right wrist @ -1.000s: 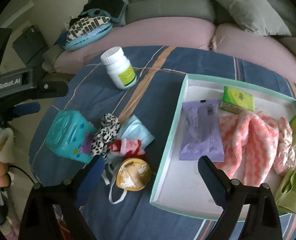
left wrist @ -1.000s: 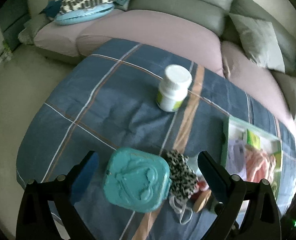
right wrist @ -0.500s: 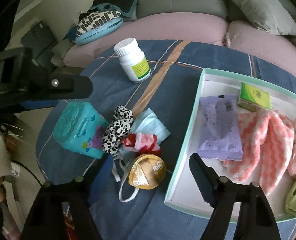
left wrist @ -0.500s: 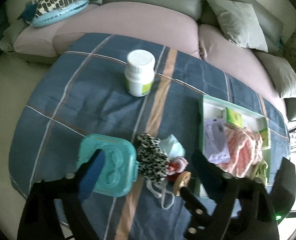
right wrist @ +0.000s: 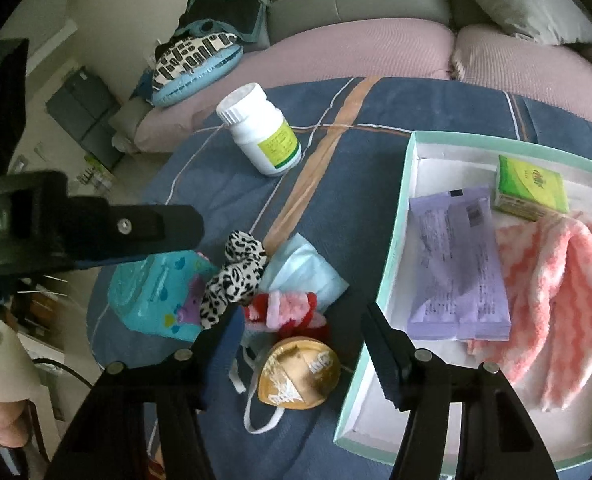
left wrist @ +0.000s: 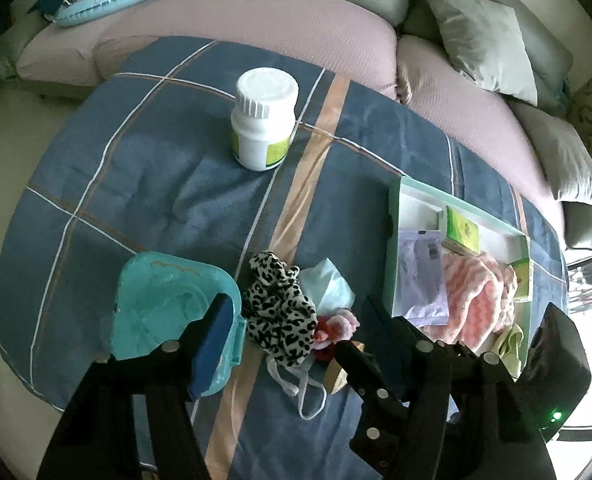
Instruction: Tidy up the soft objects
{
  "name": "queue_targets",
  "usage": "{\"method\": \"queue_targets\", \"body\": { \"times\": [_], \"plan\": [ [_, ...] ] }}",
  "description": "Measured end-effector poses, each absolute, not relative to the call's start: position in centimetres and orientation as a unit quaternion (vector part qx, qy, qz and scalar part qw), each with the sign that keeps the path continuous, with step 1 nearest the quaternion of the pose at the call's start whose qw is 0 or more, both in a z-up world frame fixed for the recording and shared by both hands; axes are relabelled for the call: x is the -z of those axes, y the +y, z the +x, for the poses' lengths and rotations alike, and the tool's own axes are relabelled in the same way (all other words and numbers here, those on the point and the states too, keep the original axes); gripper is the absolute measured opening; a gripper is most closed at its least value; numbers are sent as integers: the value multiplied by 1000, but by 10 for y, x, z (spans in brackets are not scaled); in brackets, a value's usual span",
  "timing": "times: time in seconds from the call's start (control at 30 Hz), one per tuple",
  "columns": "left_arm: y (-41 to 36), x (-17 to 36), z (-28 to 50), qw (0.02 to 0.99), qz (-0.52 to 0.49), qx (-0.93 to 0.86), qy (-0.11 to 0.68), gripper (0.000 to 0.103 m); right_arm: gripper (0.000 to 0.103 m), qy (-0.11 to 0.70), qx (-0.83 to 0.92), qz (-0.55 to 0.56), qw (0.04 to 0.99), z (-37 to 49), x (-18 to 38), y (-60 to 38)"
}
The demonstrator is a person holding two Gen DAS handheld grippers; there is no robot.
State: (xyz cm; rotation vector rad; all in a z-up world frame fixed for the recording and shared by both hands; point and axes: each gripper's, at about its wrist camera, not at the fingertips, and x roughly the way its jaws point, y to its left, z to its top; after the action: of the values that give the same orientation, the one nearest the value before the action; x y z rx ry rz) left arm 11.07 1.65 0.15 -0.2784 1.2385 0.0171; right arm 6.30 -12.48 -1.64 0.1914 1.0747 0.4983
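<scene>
A leopard-print scrunchie [left wrist: 278, 308] [right wrist: 236, 272], a light blue face mask [left wrist: 327, 286] [right wrist: 305, 270], a red and pink soft toy [right wrist: 284, 312] [left wrist: 333, 330] and a gold cup-shaped mask [right wrist: 297, 376] lie bunched on the blue plaid cloth. A mint-rimmed white tray [right wrist: 411, 208] [left wrist: 391, 248] holds a pink wavy towel [right wrist: 559, 296], a purple packet [right wrist: 459, 264] and a green tissue pack [right wrist: 531, 184]. My left gripper [left wrist: 296, 340] is open, just before the scrunchie. My right gripper [right wrist: 299, 344] is open over the gold mask and toy.
A teal plastic box [left wrist: 172, 308] [right wrist: 156, 296] sits left of the pile. A white pill bottle [left wrist: 264, 120] [right wrist: 260, 136] stands farther back. A pink and grey sofa [left wrist: 256, 8] with cushions curves behind the table. The left gripper's body [right wrist: 76, 224] crosses the right wrist view.
The left gripper has swung right and drawn closer, so the scrunchie pile now lies between its fingers. The right gripper has moved forward and down toward the gold mask and toy.
</scene>
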Motion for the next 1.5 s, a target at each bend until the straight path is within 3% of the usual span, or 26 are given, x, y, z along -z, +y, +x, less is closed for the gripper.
{"method": "queue_targets", "body": {
  "times": [0.33, 0.57, 0.83, 1.13, 1.5],
  "plan": [
    [14, 3, 112, 802, -133, -2, 583, 68, 50, 515, -255, 88, 814, 71, 28, -109],
    [14, 3, 113, 802, -133, -1, 582, 68, 29, 515, -257, 98, 812, 73, 32, -112],
    [9, -1, 112, 805, -124, 5, 580, 68, 17, 520, -248, 112, 810, 76, 35, -119],
    [3, 3, 111, 800, -114, 10, 588, 61, 17, 519, -242, 126, 810, 75, 33, -133],
    [-3, 11, 111, 794, -100, 8, 600, 60, 16, 511, -237, 146, 813, 72, 24, -151]
  ]
}}
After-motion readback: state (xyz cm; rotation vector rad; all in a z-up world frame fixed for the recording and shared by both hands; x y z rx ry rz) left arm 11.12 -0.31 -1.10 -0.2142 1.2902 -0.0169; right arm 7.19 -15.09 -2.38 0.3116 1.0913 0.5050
